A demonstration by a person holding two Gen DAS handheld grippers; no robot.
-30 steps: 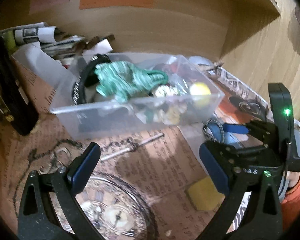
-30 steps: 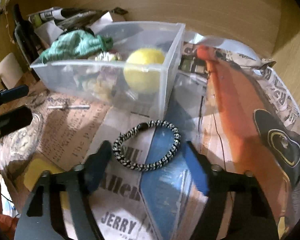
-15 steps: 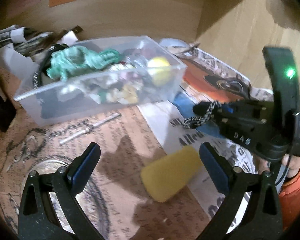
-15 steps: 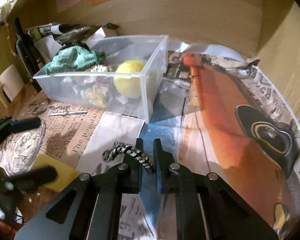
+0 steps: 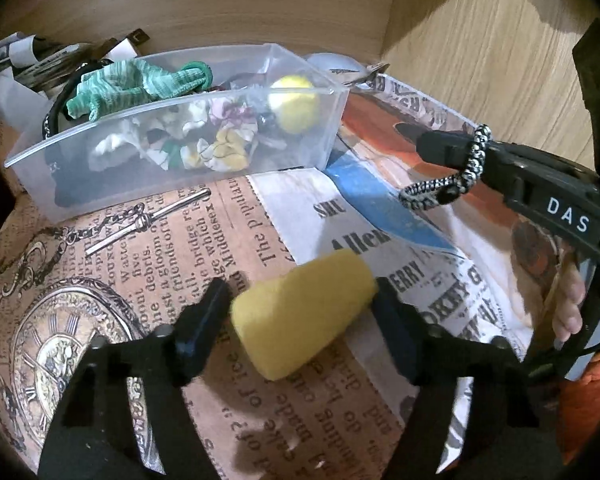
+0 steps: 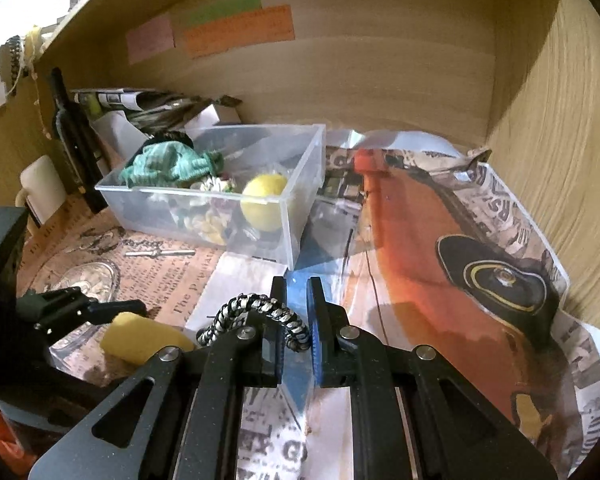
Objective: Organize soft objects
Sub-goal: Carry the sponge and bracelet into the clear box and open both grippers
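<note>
Right hand-held gripper (image 6: 296, 320): jaws pinching a black-and-white braided bracelet (image 6: 256, 312), lifted off the counter (image 5: 228, 412). The loop hangs out to the gripper's left side; in the left wrist view the same bracelet (image 5: 452, 176) droops from the closed tips above the newspaper sheets (image 5: 432, 280).

Left hand-held gripper (image 5: 300, 320): jaws partly closed around a yellow sponge (image 5: 304, 312) that lies on the paper-covered counter. The right pad sits against the sponge's end; whether the left pad touches is hard to tell. In the right wrist view the sponge (image 6: 144, 338) shows between the left gripper's fingers (image 6: 112, 308).

Clear plastic bin (image 5: 140, 188) stands toward the back wall of the counter, well apart from both grippers. Inside: a green knitted cloth (image 5: 136, 84) piled at the left end, a yellow ball (image 5: 294, 104) at the right end, crumpled floral fabric (image 5: 204, 144) between them.

Dark bottle (image 6: 70, 136) stands near the back left corner, beside folded papers (image 6: 140, 104). Coloured sticky notes (image 6: 220, 28) on the back wall.
</note>
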